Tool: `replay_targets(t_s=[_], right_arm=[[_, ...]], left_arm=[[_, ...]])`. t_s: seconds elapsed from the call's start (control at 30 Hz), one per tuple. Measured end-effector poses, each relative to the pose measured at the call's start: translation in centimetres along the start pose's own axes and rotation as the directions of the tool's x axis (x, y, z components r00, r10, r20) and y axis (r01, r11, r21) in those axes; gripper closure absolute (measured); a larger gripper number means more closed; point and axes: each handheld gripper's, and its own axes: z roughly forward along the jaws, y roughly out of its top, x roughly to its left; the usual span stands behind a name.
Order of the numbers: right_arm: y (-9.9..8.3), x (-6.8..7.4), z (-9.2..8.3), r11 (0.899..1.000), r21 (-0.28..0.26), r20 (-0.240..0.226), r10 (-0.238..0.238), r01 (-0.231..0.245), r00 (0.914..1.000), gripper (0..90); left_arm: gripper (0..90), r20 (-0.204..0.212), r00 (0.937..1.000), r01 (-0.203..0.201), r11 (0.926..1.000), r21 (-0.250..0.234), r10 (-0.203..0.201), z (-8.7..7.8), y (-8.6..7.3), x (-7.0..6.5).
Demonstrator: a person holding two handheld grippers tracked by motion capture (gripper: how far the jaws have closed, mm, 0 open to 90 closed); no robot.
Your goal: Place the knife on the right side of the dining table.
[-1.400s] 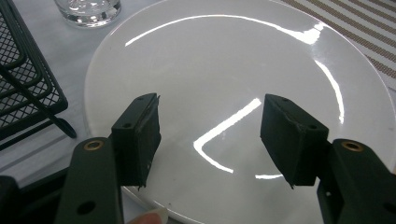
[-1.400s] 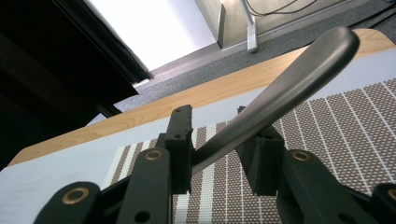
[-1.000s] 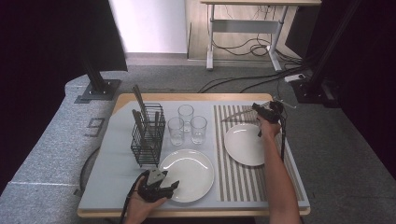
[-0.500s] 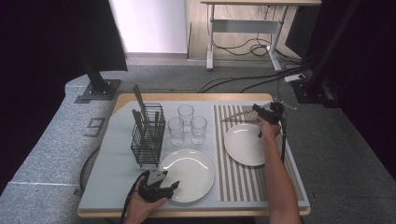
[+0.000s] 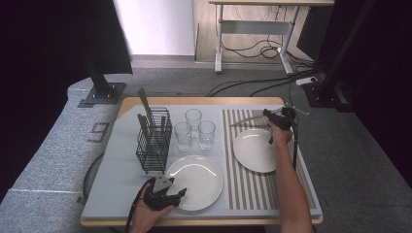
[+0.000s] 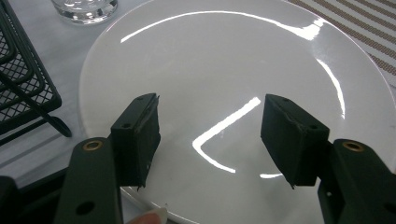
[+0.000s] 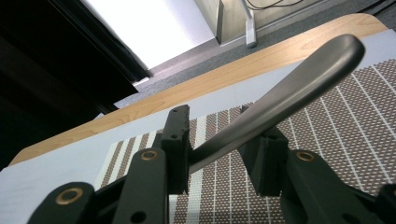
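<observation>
Steel handle first: a piece of cutlery (image 7: 280, 100) sits between my right gripper's (image 5: 276, 116) jaws, slanting up and away over the striped placemat (image 5: 243, 187). It leans on one pad; I cannot tell whether the other pad still presses it. From the high view the piece points left, above the far edge of the smaller white plate (image 5: 255, 150).

My left gripper (image 5: 165, 194) rests at the near rim of the larger white plate (image 5: 199, 177), jaws apart with nothing between them, only glazed plate below.

Judgement: this is a placing step. Best to lower the handle level onto the mat just beside the plate, widen the jaws only once it lies flat, and back out along the handle, clear of the glasses (image 5: 194, 131) and wire basket (image 5: 155, 143).
</observation>
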Motion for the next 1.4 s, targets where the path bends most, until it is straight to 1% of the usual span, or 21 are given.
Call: replay_targets(t_s=[0.27, 0.57, 0.7, 1.27, 1.4], right_arm=[[-0.05, -0.09, 0.07, 1.0, 0.0, 0.005, -0.001, 0.001, 1.0, 63.3], [-0.21, -0.44, 0.2, 1.0, 0.005, 0.007, 0.014, -0.014, 0.9999, 62.6], [-0.24, -0.47, 0.22, 1.0, 0.007, 0.013, 0.011, -0.011, 0.9999, 62.1], [-0.49, -0.95, 0.4, 0.999, 0.024, 0.028, 0.03, -0.031, 0.9992, 60.0], [-0.52, -0.98, 0.45, 0.999, 0.026, 0.038, 0.032, -0.033, 0.9988, 59.4]], left_arm=[[37.3, 0.0, 1.0, -0.001, 1.0, 0.002, 0.001, -0.02, -0.01, 0.01], [37.3, 0.0, 1.0, 0.001, 1.0, 0.002, -0.001, -0.01, -0.02, 0.02], [37.4, 0.0, 1.0, 0.0, 1.0, 0.002, 0.0, -0.02, -0.01, 0.0], [37.3, 0.0, 1.0, 0.0, 1.0, 0.003, 0.0, -0.02, -0.02, -0.02], [37.3, 0.0, 1.0, -0.001, 1.0, 0.004, 0.001, -0.01, -0.02, -0.03]])
